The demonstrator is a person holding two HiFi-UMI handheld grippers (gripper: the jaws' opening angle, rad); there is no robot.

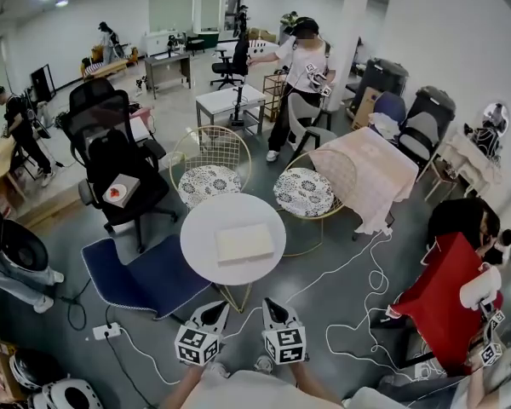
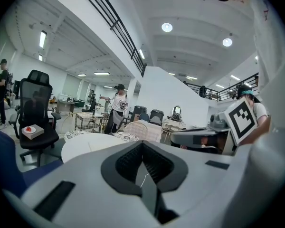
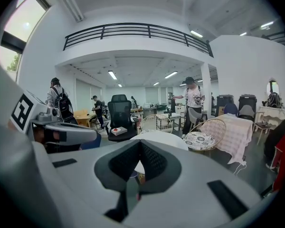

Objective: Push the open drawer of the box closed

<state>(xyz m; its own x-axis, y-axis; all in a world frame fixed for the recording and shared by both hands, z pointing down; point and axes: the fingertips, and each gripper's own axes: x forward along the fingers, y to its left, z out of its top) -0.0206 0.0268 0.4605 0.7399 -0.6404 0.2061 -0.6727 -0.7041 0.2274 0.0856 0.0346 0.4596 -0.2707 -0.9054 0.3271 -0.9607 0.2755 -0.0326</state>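
Note:
A flat cream box [image 1: 244, 244] lies on the round white table [image 1: 206, 221]; from above I cannot make out its drawer. Both grippers hang side by side below the table's near edge, well short of the box. My left gripper [image 1: 214, 308] has its jaws together with nothing between them, and so does my right gripper [image 1: 272, 304]. In the left gripper view the jaws [image 2: 142, 144] meet in front of the table top [image 2: 83, 145]. In the right gripper view the shut jaws [image 3: 141, 142] point at the table's edge [image 3: 167, 138].
A blue low seat [image 1: 149, 275] sits left of the table, and a black office chair [image 1: 111, 156] carries a small white box [image 1: 119, 190]. Two wire chairs [image 1: 209, 177] [image 1: 307, 192] stand behind the table. White cables [image 1: 358, 301] trail on the floor, near red cloth [image 1: 439, 301].

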